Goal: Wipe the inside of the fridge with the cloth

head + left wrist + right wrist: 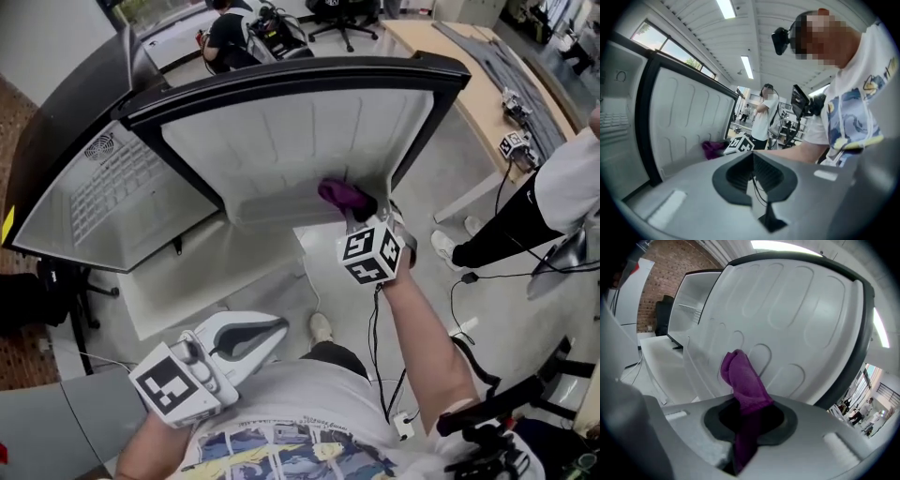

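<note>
Left gripper [267, 336], jaws closed and empty, hung near the person's chest [300, 412] while the right gripper [364, 211] held a purple cloth [339, 194] against the fridge door liner [281, 141].

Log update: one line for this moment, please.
right tool: shut on purple cloth | cloth at fridge door liner | left tool: shut, empty

One fridge [300, 141], one purple cloth [339, 195], and two grippers: left gripper [277, 328], right gripper [364, 208].
</note>
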Motion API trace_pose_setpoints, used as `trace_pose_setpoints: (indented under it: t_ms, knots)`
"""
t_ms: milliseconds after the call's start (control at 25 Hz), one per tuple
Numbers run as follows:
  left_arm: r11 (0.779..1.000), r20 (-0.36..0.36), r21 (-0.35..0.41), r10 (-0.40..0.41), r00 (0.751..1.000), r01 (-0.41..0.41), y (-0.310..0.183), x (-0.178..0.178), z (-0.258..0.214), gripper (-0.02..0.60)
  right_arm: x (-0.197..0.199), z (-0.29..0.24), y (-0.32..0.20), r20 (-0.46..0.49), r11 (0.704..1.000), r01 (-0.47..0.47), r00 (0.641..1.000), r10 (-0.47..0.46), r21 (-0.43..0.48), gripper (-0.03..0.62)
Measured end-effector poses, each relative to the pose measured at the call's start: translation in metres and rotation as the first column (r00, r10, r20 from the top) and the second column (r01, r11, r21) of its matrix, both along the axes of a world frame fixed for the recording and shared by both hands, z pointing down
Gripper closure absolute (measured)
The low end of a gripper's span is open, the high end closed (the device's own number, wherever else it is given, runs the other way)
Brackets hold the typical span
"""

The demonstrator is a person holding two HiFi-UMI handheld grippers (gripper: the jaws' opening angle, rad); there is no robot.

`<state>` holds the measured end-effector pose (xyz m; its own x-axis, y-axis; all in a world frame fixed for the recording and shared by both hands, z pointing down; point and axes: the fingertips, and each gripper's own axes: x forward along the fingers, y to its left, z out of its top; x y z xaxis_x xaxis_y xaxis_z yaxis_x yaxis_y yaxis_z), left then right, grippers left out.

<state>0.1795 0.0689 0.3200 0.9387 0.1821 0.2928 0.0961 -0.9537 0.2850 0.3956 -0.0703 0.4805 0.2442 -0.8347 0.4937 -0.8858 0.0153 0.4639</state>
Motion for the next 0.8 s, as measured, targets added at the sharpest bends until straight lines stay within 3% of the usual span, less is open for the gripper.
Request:
trace_pose_setpoints:
  t_ms: [440,800]
  knots:
    - [0.997,-0.008,0.01,0.075,0.997,-0.075,0.013,0.01,-0.004,0.575,0.024,-0.028,0.033,-0.082,0.996,-0.091,0.992,0.093,0.022,0.54]
    - [0.997,-0.038,0.019,0.072,0.997,-0.072,0.015,0.0,-0.008,0.575,0.039,-0.055,0.065,-0.115,0.98,-0.171,0.976,0.182,0.101,0.54]
